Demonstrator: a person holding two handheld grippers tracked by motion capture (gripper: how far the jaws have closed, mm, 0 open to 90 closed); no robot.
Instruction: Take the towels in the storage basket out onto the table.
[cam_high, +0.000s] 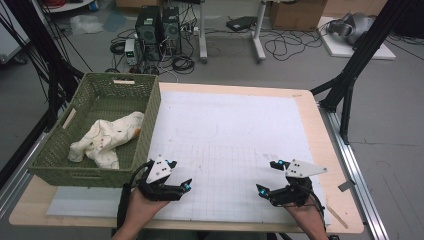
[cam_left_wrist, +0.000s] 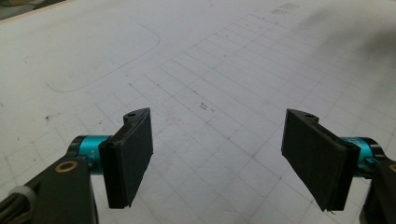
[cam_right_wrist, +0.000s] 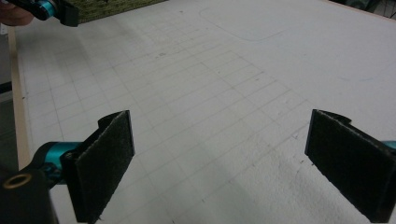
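Cream cloth lies crumpled in the green basket up-left of the left tongs, the nearer pair; both left and right tongs gape empty over the worktop, its long axis seemingly slanted.

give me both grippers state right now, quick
left gripper: open, holding nothing, over the white mat
right gripper: open, holding nothing, over the same mat
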